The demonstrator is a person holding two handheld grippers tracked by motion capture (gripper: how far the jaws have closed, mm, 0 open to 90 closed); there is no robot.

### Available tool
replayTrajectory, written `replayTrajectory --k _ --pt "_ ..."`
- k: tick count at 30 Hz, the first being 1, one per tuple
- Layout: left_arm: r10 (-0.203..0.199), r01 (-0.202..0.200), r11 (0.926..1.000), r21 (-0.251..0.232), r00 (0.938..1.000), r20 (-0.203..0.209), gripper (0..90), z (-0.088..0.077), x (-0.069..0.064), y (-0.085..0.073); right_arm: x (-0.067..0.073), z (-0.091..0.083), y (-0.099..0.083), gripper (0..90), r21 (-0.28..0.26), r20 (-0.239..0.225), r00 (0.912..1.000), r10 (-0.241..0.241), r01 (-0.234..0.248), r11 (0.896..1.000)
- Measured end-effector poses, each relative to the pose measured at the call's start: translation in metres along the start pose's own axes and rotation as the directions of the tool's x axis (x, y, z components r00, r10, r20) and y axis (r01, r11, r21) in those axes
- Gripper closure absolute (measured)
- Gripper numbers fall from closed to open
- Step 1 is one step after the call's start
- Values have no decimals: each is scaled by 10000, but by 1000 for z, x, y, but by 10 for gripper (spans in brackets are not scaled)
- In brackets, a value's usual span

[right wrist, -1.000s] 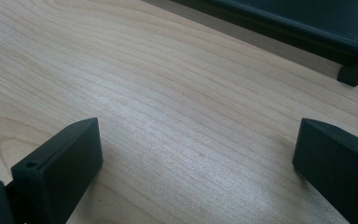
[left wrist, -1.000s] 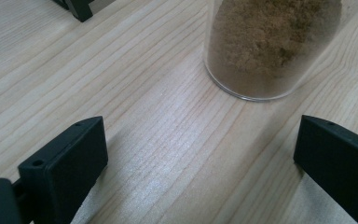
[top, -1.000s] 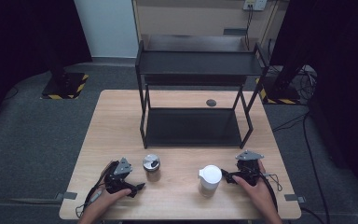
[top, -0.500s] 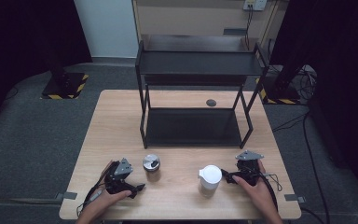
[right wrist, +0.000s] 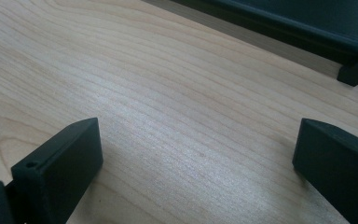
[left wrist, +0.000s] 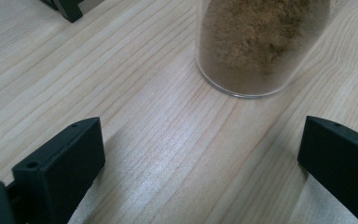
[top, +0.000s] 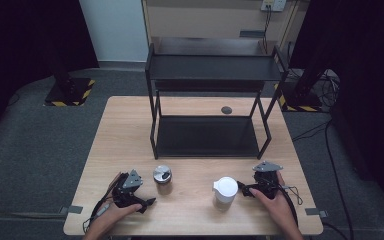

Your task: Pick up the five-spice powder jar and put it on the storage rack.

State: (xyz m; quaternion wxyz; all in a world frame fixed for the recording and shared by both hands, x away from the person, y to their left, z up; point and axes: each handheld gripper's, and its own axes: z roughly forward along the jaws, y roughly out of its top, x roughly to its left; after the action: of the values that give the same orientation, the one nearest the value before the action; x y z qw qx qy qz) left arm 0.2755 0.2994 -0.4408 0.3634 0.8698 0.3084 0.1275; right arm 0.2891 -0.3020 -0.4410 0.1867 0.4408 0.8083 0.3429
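A small glass jar [top: 162, 178] with a silver lid stands near the table's front, left of centre. In the left gripper view its lower part [left wrist: 261, 42] shows brown powder inside. My left gripper [top: 147, 201] rests on the table just left of that jar, open, with the jar ahead of its jaws [left wrist: 200, 168] and not between them. A white-lidded jar [top: 225, 191] stands right of centre. My right gripper [top: 243, 190] lies just right of it, open; between its jaws [right wrist: 198, 158] there is only bare wood.
A black two-tier shelf rack [top: 207, 75] stands at the middle and back of the wooden table [top: 125, 130], its base [right wrist: 279, 23] ahead of the right gripper. A small dark disc [top: 226, 110] lies on the table behind the rack's lower shelf.
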Motion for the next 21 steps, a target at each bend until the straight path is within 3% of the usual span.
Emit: replayTrajectory --k 11,21 --pt "227 -226 9995 -225 9997 40 12 0 -2 0 0 0 0 21 -4 5 10000 4 -4 10000" --pt "522 -503 9972 -548 9981 331 24 2 -7 6 0 0 0 21 -4 3 10000 6 -6 10000"
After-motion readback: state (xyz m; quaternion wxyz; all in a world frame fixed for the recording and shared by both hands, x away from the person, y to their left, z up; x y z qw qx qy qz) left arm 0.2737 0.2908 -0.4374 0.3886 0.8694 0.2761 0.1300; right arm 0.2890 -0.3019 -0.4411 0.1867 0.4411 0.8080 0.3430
